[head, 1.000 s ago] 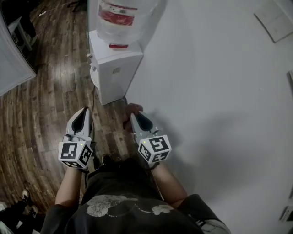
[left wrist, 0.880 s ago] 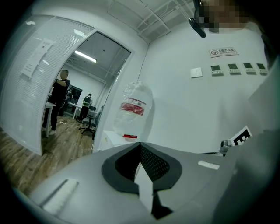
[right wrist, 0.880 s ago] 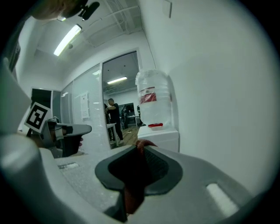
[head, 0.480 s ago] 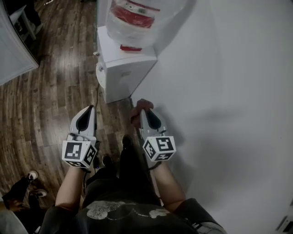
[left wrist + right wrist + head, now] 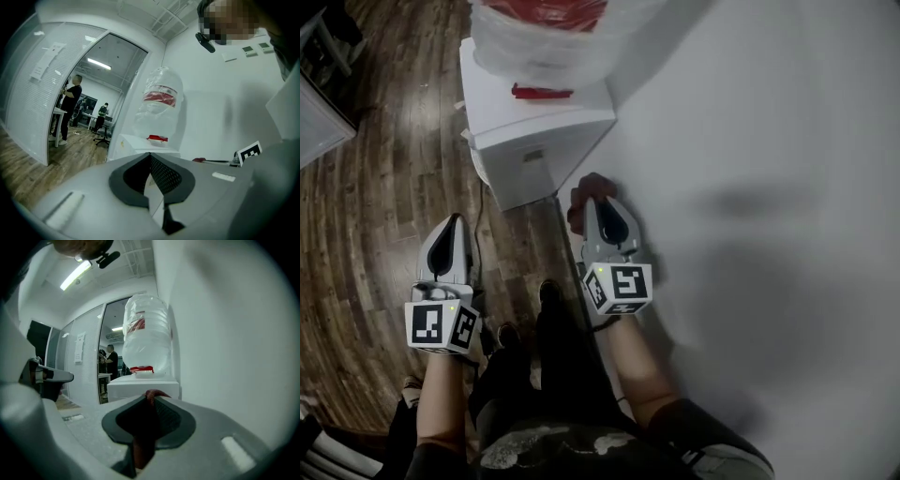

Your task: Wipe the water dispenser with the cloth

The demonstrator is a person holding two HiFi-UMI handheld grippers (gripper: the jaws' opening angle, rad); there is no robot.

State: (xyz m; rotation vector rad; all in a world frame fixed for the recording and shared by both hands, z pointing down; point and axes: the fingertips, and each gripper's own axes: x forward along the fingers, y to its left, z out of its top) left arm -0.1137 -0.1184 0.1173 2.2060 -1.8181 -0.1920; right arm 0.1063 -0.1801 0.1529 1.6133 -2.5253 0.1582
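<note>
The person had stepped closer, bringing the white box-shaped water dispenser (image 5: 534,141) nearer at upper centre. At lower left the left gripper (image 5: 450,228) was closed and empty. The right gripper (image 5: 596,204) pinched a crumpled dark-red cloth (image 5: 581,192), which was short of the dispenser; a good wipe needed a firm pinch and flat contact.

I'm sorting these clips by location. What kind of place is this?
Probably an office: a bottled water dispenser against a white wall, wood flooring, and past a glass partition, a swivel chair and people.
</note>
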